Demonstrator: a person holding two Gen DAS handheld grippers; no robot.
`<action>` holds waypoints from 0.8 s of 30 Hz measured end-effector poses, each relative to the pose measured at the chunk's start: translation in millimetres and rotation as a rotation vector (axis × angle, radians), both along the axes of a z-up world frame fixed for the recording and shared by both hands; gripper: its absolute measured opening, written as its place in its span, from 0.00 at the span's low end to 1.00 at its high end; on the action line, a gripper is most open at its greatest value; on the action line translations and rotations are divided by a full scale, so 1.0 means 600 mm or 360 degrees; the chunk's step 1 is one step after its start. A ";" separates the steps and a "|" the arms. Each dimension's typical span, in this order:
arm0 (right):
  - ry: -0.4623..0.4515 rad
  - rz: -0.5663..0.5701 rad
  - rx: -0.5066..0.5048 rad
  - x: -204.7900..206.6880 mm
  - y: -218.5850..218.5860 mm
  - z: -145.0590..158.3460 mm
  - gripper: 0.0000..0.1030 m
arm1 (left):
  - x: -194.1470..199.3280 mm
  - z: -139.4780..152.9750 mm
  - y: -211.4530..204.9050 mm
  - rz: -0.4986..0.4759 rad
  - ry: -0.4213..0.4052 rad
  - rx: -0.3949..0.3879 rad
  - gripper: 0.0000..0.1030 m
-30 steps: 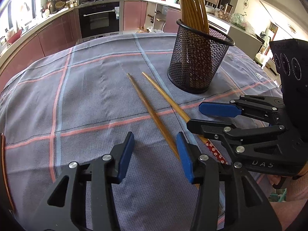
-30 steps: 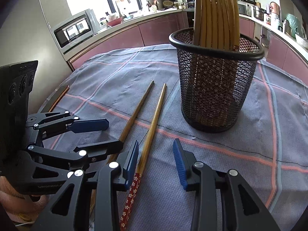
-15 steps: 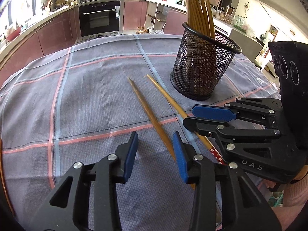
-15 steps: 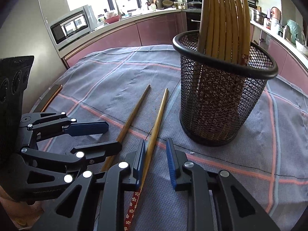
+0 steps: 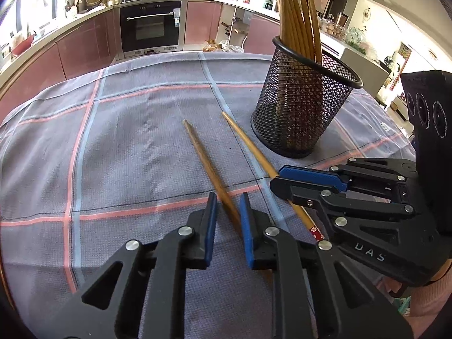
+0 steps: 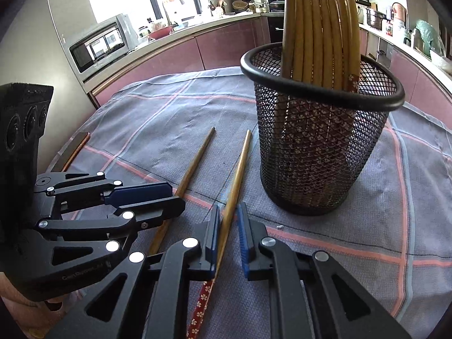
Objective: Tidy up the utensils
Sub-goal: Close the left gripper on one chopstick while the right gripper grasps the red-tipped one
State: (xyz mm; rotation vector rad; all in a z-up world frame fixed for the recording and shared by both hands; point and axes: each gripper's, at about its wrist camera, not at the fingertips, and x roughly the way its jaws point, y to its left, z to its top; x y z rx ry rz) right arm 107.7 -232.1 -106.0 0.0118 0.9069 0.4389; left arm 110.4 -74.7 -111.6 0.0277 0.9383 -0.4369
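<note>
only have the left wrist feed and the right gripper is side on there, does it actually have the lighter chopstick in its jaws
observer: yes. In the right wrist view the right gripper has just been closing its jaws, and they are now shut on the lighter chopstick.
operator: where along it is the grip
observer: on plain wood, just ahead of the red flowered end, which runs well back under the gripper body.
operator: anything about the cup i'm missing
observer: one stick in the mesh cup shows a matching red flower band right at the rim.
</note>
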 end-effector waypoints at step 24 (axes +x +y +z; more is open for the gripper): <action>0.0003 0.0087 0.0083 -0.027 0.003 0.012 0.05 | -0.029 -0.001 -0.001 -0.0026 -0.0020 0.0034 0.16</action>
